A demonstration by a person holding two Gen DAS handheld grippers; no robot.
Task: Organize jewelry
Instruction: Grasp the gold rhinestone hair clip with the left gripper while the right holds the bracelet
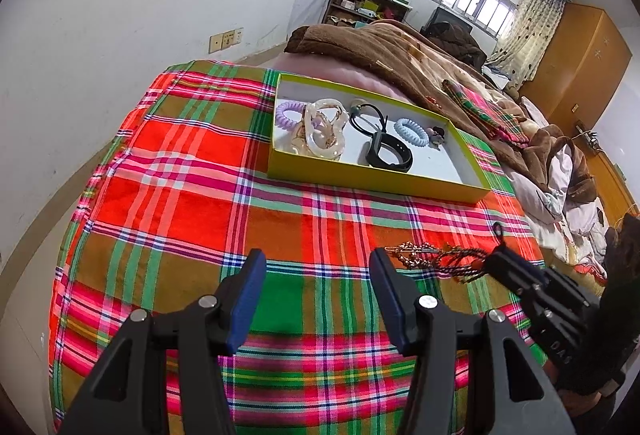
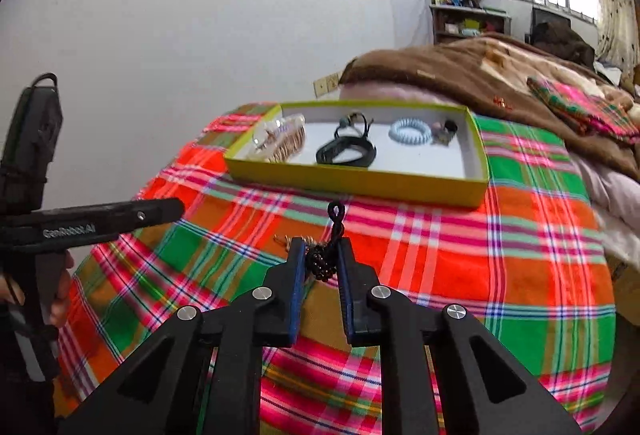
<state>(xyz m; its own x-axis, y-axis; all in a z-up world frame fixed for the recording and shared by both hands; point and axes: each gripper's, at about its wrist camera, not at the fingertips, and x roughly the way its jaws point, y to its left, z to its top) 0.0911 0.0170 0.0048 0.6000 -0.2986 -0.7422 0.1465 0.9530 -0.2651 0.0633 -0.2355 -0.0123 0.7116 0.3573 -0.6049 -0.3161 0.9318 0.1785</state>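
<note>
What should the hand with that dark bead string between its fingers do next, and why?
Probably lift it and carry it to the green tray. The right gripper appears closed on the dark beaded bracelet, which sits on the plaid cloth outside the tray where the other pieces lie. The left gripper is open, holding nothing.
</note>
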